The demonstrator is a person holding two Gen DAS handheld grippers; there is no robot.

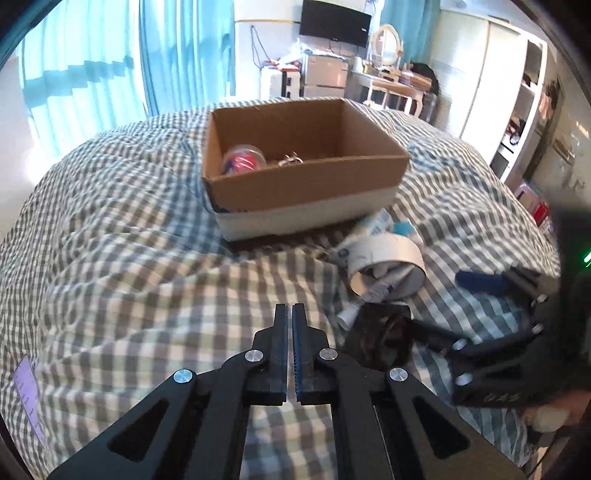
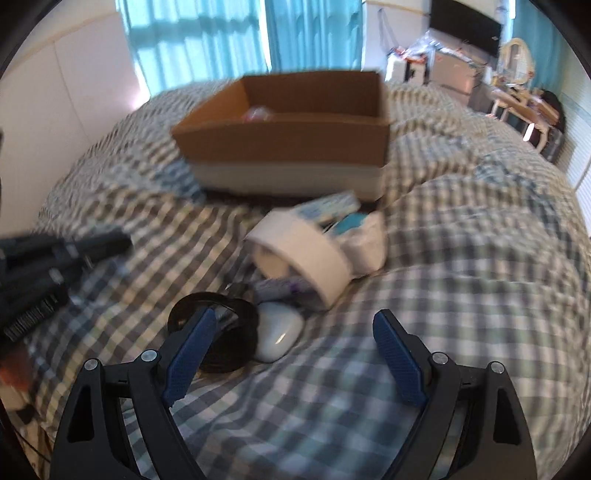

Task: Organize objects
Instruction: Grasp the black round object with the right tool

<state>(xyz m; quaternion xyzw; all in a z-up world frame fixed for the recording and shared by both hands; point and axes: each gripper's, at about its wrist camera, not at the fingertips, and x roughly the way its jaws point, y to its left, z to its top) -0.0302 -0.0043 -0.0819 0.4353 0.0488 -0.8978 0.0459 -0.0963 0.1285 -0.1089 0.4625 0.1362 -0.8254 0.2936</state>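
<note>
Both tools over checked bed, nothing gripped.
Left tool (image 1: pixel 289 308) has its jaws nearly together, empty; right tool (image 2: pixel 294 319) has them spread wide, empty. Cardboard box (image 1: pixel 306 184) sits at 12 o'clock, with a red-and-blue item (image 1: pixel 242 160) inside. White tape roll (image 2: pixel 303 258), black ring (image 2: pixel 214 334) and white mouse (image 2: pixel 277 334) lie together just before the box.

Teal curtains (image 1: pixel 184 48), a wall television (image 1: pixel 334 22) and a dressing table (image 1: pixel 395 83).
</note>
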